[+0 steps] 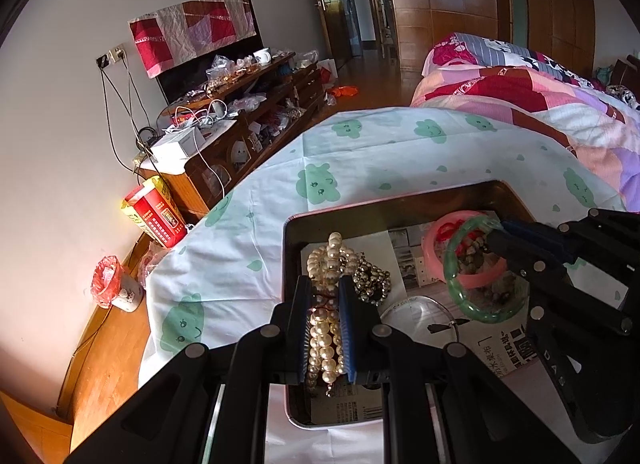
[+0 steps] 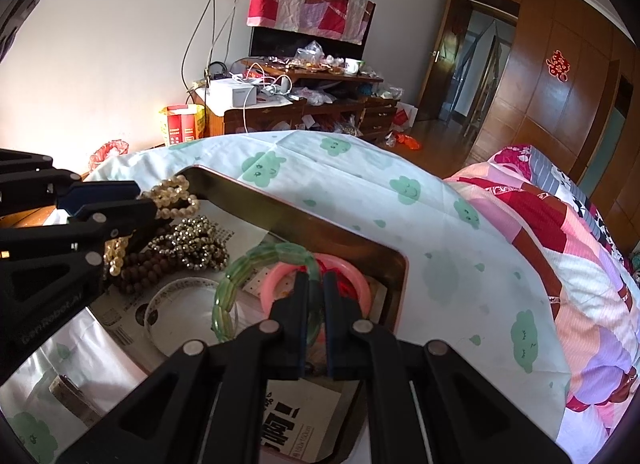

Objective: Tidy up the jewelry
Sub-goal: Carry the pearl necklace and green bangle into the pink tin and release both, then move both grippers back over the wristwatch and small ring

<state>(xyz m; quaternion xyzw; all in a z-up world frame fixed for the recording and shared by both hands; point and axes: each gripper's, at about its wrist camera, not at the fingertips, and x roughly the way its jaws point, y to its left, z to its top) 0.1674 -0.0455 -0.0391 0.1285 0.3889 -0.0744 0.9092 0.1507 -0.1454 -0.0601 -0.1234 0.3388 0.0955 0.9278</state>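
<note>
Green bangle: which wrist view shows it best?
The left wrist view: nearly the whole green bangle shows there, held up by the right gripper above the tray. The right wrist view shows only its upper arc; the fingers hide the gripped part.

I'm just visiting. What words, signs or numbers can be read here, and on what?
"囍": red paper cutout on the brown wooden wardrobe door.
"DenRobot.AI": embossed on the body of the black left gripper.
"水桌布": white printed paper sheet lining the dark metal tray.
"120x150cm": same sheet, small, likely reading.
Red and yellow carton by the wall: print too blurred to read.
</note>
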